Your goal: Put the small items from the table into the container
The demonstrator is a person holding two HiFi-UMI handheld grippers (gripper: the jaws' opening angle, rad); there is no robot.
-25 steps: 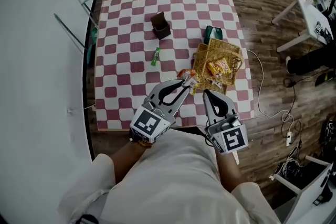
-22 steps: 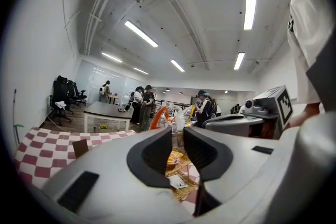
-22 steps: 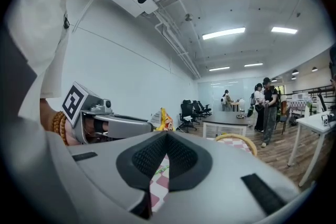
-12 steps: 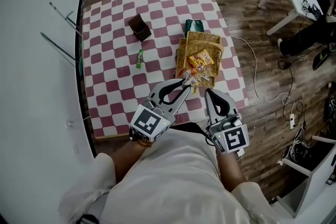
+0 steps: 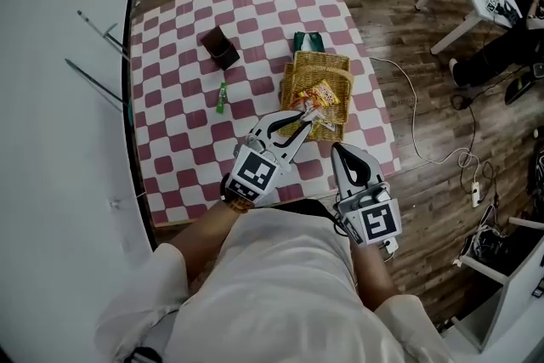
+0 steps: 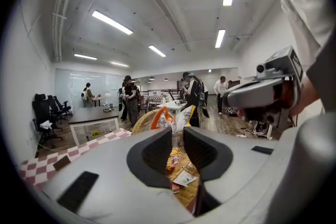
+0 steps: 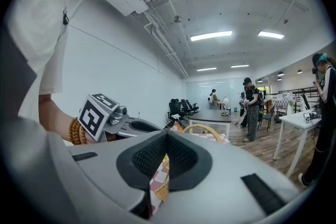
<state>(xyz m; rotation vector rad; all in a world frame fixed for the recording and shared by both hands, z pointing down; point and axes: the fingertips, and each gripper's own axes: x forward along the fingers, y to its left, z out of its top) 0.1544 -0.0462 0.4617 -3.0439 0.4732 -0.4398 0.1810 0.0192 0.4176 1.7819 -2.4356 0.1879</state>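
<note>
**Layout, left to right.** On the checked surface, a brown box stands at far left. Nearer, a green stick lies flat, well apart from everything else. Both are still outside the container.

**Left gripper**. It is clenched on a packet with orange and white print. The left gripper view shows the jaws with a narrow gap, and the packet is pinched at the tips and stands up above them. Woven basket floor and loose wrappers show below the jaws. The tips therefore appear to sit over the near edge of the basket, clear of its bottom.

**Basket.** This is the container. It already holds several snack packets. A dark green pouch lies on the surface, touching or just beside the far rim. Which one cannot be told.

**Right gripper**. Its jaws are pressed together with nothing between them. It is held near the surface's front edge, just beside the basket's near corner, and takes no part in this step.

**Step in hand (judgement).** Delivery of the packet into the basket, at the point just before release.

**Next move (judgement).**
1. Bring the tips further inside the rim, so the packet cannot catch the edge.
2. Spread the left jaws and let the packet fall.
3. Pick up the stick next, since it lies nearest the left gripper.
</note>
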